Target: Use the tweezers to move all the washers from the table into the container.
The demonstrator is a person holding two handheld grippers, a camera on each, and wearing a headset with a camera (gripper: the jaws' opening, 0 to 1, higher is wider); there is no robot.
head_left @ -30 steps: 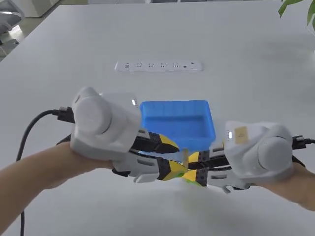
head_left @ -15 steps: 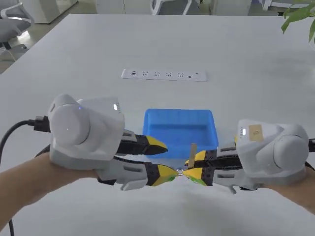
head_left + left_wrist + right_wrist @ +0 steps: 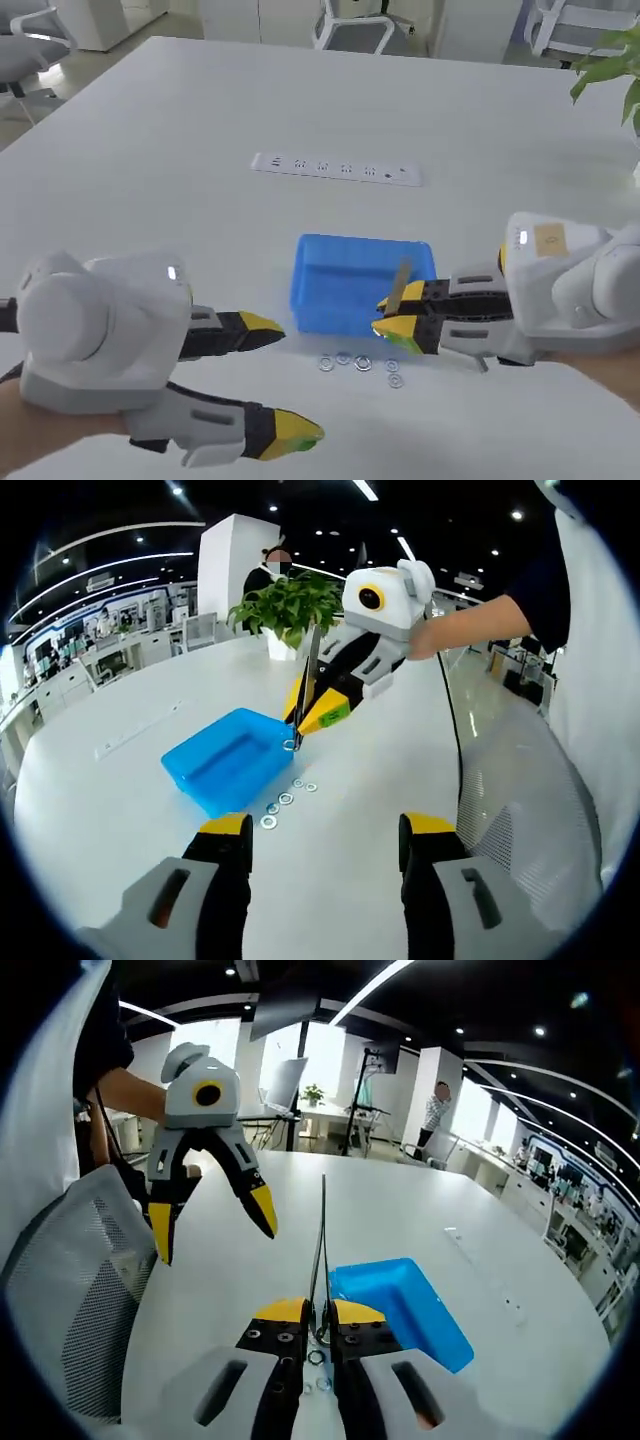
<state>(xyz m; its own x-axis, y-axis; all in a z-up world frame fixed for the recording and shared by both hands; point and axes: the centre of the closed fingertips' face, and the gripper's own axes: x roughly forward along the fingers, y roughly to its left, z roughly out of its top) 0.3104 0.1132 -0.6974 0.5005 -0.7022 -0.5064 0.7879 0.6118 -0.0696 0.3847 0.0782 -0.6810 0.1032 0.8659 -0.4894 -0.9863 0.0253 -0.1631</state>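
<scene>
1. Across the worktop (image 3: 150,130): risk of a washer skidding off over the smooth white surface if the tips come down at a slant or snap off its edge.
2. At the blue container (image 3: 300,290): risk of clipping the near wall and shoving the tray, or of dropping a ring short of it, since the picking happens just beside that wall.
3. Left hand-held gripper (image 3: 280,378): spread wide, holding nothing, touching nothing, apart from the washers. Could sweep the row if swung in carelessly.
4. Right hand-held gripper (image 3: 395,328): pressed together on the tweezers, near the container's front wall.
5. Tweezers (image 3: 402,283): pinched partway along, tip pointing down by the container's corner. Likely to twist in the jaws if pushed hard against the worktop.
6. Washers (image 3: 362,363): lying in a short row on the worktop just in front of the container, none visible inside. Possibly one at the tweezer tip, too small to tell.
</scene>
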